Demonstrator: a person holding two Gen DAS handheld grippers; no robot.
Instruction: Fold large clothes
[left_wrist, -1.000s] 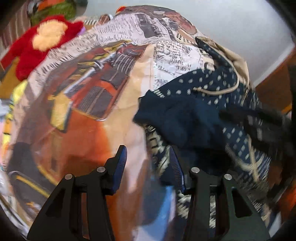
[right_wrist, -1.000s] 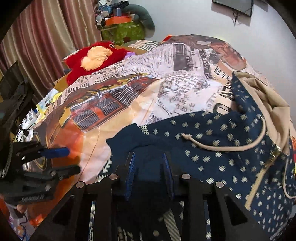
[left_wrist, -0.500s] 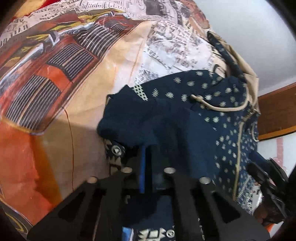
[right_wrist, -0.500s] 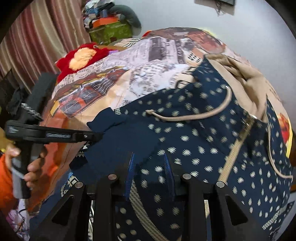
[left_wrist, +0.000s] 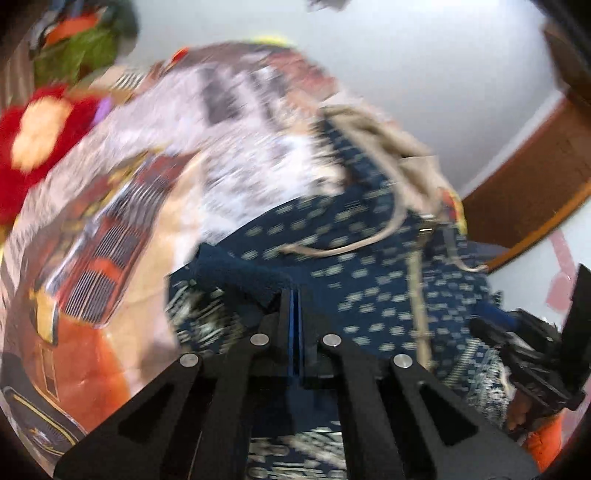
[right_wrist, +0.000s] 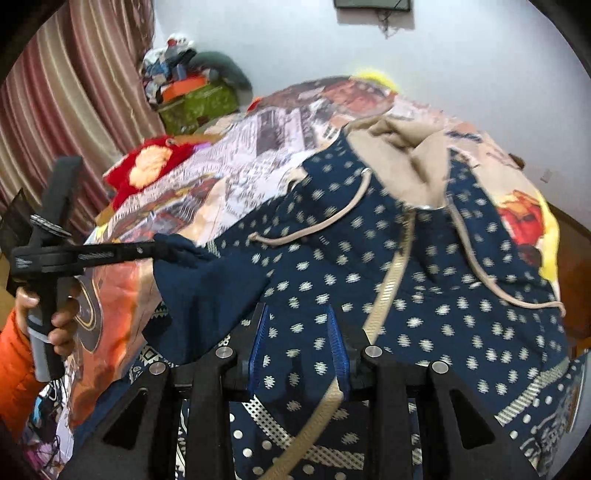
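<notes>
A navy hoodie (right_wrist: 424, 280) with white dots, a tan hood lining and tan drawstrings lies on the bed; it also shows in the left wrist view (left_wrist: 354, 273). My left gripper (left_wrist: 295, 295) is shut on the hoodie's plain navy sleeve cuff (left_wrist: 240, 273). In the right wrist view the left gripper (right_wrist: 159, 251) holds that cuff (right_wrist: 184, 251) at the hoodie's left edge. My right gripper (right_wrist: 299, 332) stands over the hoodie's front near the zipper, its jaws apart with dotted cloth between the blue pads. The right gripper (left_wrist: 495, 325) shows at the right of the left wrist view.
The bed has a printed cover (right_wrist: 258, 147) with newspaper and car pictures. A red plush toy (right_wrist: 147, 170) lies at its far left. Striped curtains (right_wrist: 74, 92) hang on the left. A green box with clutter (right_wrist: 195, 99) stands behind. A wooden board (left_wrist: 535, 184) runs along the right wall.
My left gripper closed on the sleeve cuff and tilted up with it. My right gripper moved from the sleeve onto the hoodie's front and its jaws spread wider.
</notes>
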